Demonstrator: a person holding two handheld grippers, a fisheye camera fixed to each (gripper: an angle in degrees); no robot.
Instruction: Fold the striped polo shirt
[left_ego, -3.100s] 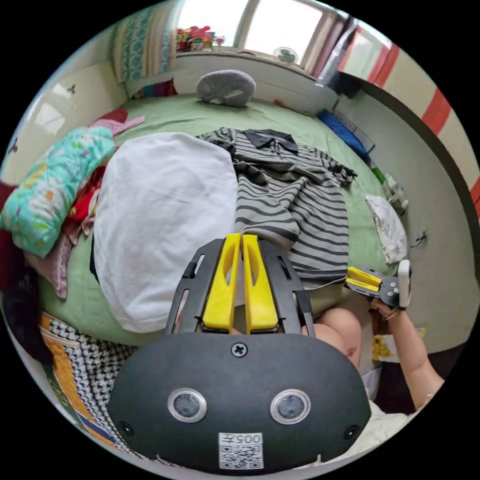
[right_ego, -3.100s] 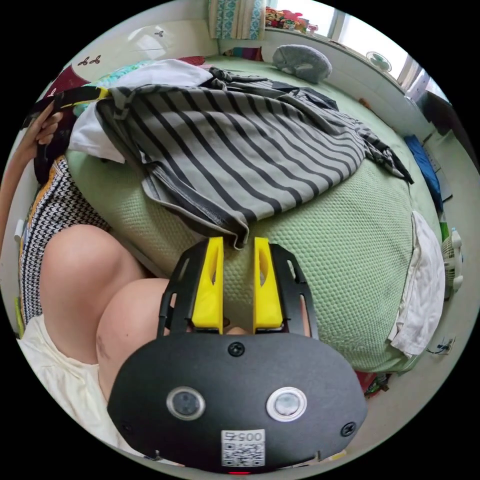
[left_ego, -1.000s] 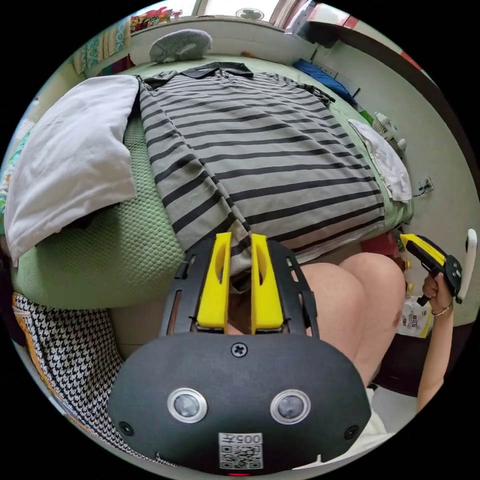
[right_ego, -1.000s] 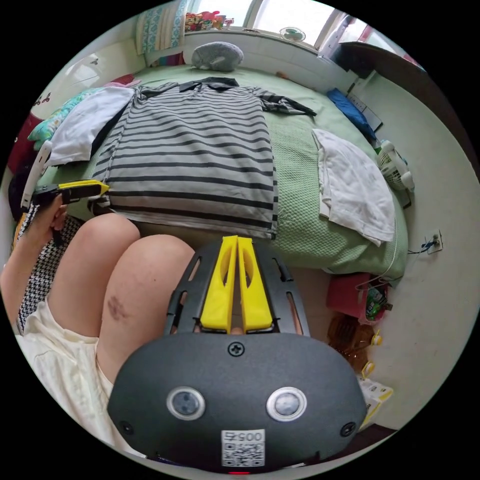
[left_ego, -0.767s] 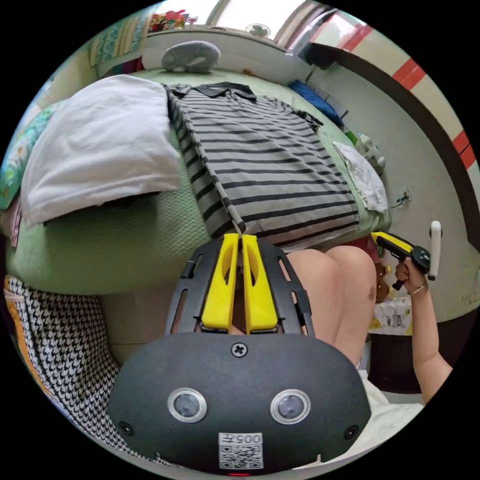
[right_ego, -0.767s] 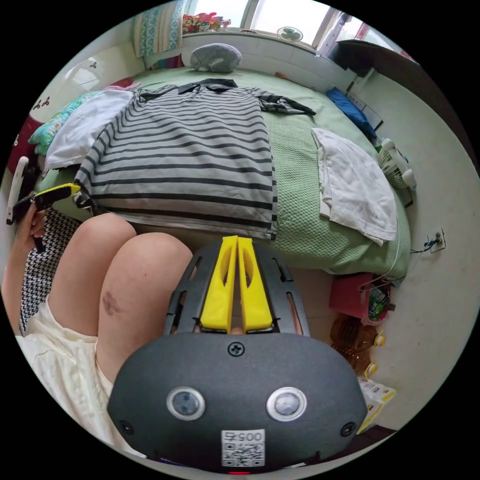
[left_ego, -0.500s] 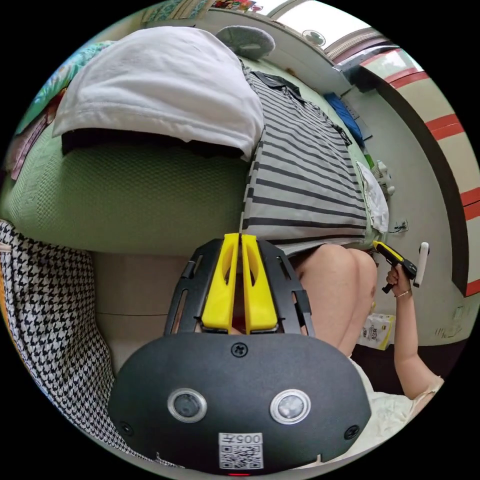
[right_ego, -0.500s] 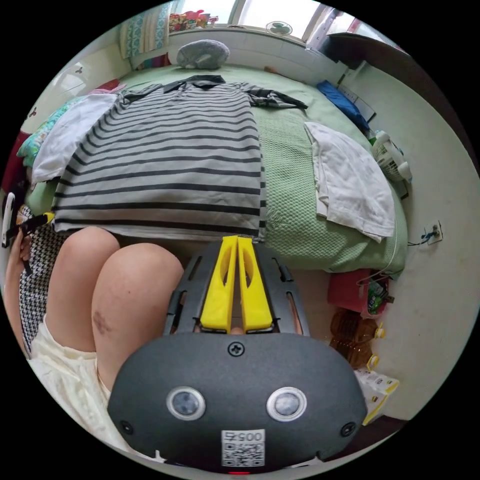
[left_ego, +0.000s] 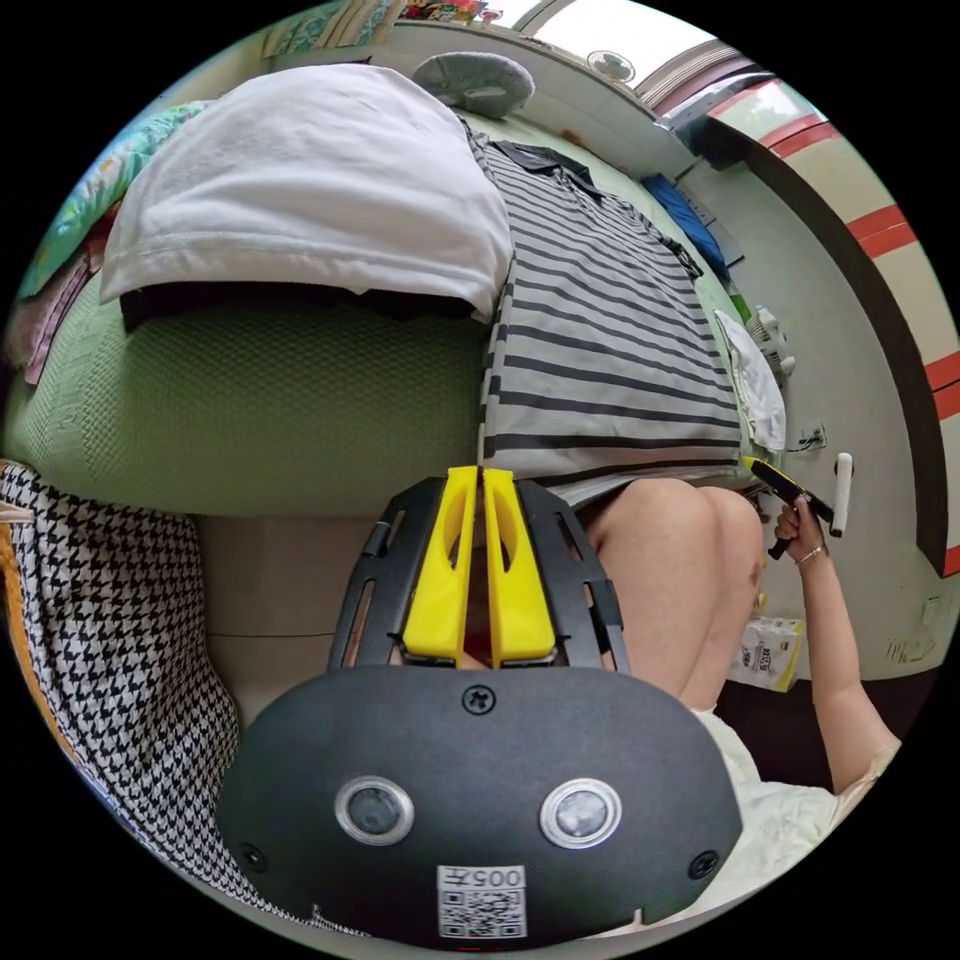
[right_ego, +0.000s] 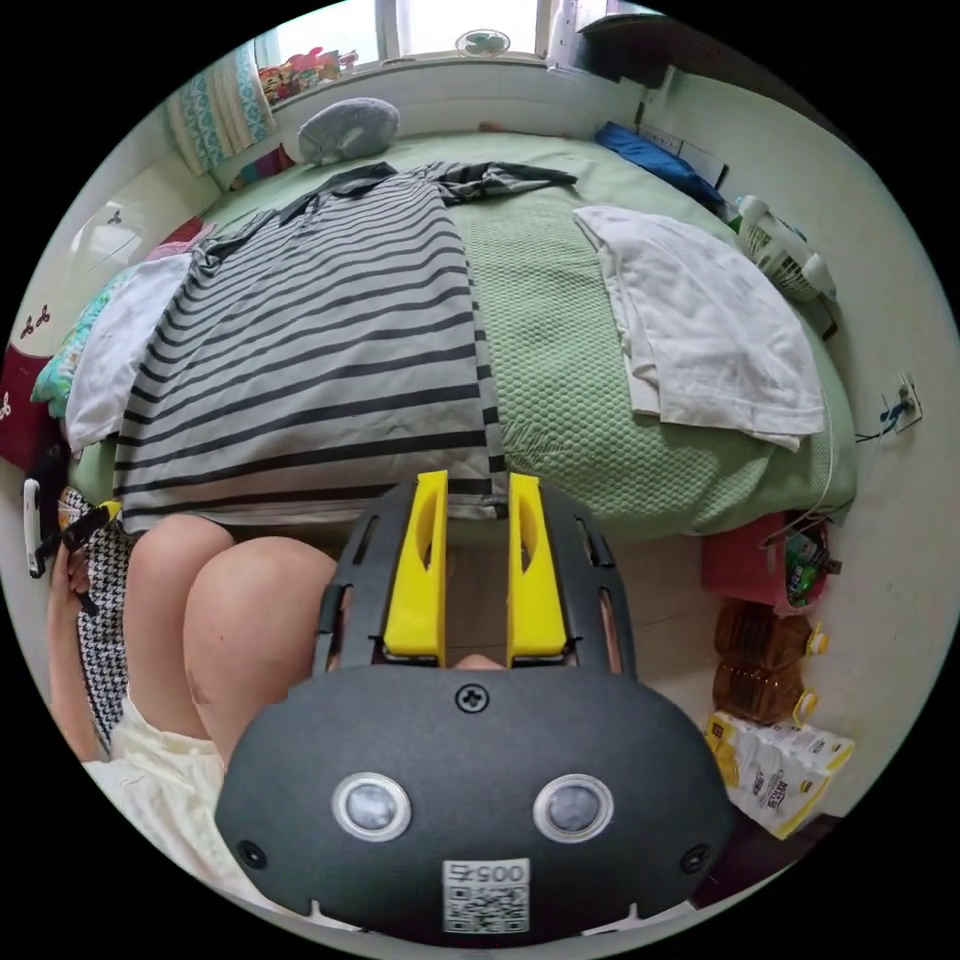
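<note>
1 striped polo shirt (right_ego: 320, 340) — 2 grippers

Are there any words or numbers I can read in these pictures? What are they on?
White sticker on left gripper: square code, tiny marks, unreadable.
Matching sticker on right gripper: unreadable too.
Packet on the floor: print too small.

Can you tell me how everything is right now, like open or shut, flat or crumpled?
Striped polo shirt: spread flat on the bed, hem hanging over the edge.
Right gripper: open at the shirt's hem corner.
Left gripper: shut, tips at the other hem corner.
White cloth: lying flat beside the shirt.
White pillow: resting on the bed by the shirt.
</note>
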